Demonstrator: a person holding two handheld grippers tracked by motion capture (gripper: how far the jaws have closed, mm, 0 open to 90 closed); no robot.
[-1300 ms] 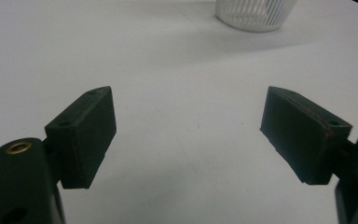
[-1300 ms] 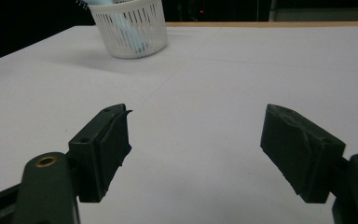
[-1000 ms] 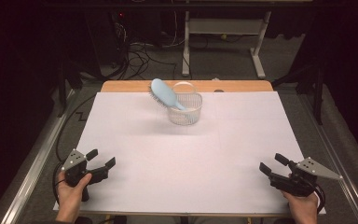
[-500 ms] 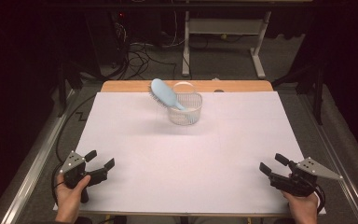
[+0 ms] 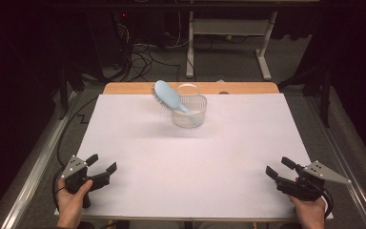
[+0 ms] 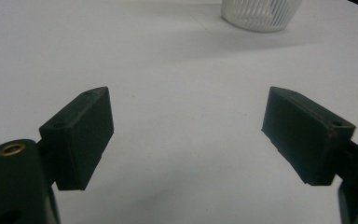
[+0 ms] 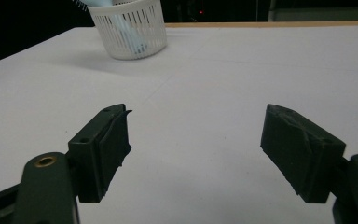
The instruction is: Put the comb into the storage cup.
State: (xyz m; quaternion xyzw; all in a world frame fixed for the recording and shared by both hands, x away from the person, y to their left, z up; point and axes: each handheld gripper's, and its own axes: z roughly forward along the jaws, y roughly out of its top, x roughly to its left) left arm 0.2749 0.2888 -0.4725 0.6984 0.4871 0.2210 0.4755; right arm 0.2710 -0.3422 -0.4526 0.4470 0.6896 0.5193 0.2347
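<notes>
A light blue hairbrush (image 5: 167,96) leans handle-down in a small white slotted basket (image 5: 189,111) near the far middle of the white table cover (image 5: 195,157). The basket (image 6: 260,14) is at the top of the left gripper view, and the basket (image 7: 129,29) with the brush handle (image 7: 127,32) inside is at the top left of the right gripper view. My left gripper (image 5: 101,165) rests open at the near left corner. At the near right corner my right gripper (image 5: 278,168) is open too. Both hold nothing and are far from the basket.
A wooden table edge (image 5: 248,88) shows beyond the white cover. Behind the table are cables (image 5: 138,52) on the floor and a white desk frame (image 5: 228,33). Metal rails (image 5: 28,176) run along both sides of the table.
</notes>
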